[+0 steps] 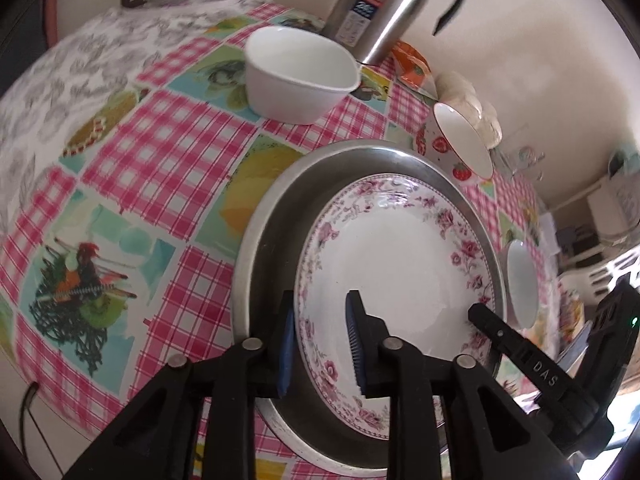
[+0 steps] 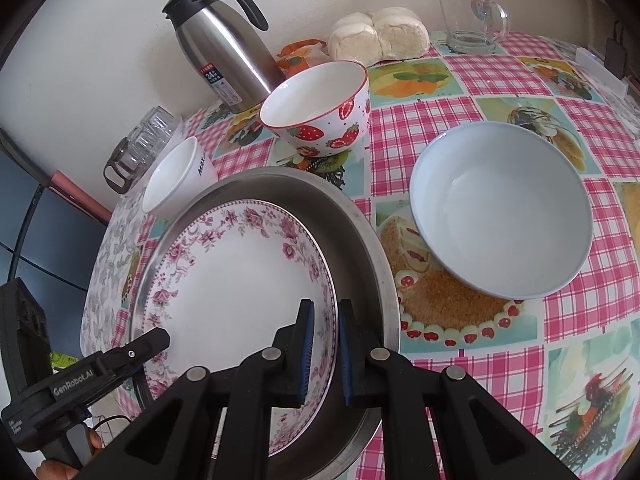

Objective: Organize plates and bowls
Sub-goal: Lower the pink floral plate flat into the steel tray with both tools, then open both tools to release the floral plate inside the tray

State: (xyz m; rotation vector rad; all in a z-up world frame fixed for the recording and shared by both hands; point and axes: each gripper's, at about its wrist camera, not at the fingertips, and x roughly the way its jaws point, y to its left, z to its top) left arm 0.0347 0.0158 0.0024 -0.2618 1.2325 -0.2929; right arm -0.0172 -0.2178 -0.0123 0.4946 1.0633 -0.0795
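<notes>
A white plate with a pink floral rim (image 1: pixel 400 260) (image 2: pixel 240 280) lies inside a round metal pan (image 1: pixel 280 184) (image 2: pixel 360 216) on the checked tablecloth. My left gripper (image 1: pixel 320 300) straddles the plate's left rim, one pad outside and one inside. Its jaws stand apart and do not press on the rim. My right gripper (image 2: pixel 325 304) is shut on the opposite rim of the plate, which runs between its blue pads. Around the pan stand a plain white bowl (image 1: pixel 300 76) (image 2: pixel 176 176), a strawberry-patterned bowl (image 1: pixel 460 144) (image 2: pixel 320 108) and a wide pale blue bowl (image 2: pixel 500 208) (image 1: pixel 520 280).
A steel thermos jug (image 2: pixel 224 52) (image 1: pixel 384 4) stands at the back by the wall, with bread buns (image 2: pixel 380 34) and a glass mug (image 2: pixel 468 16) further along. A glass pitcher (image 2: pixel 140 148) sits behind the white bowl. The table edge drops off near the pan.
</notes>
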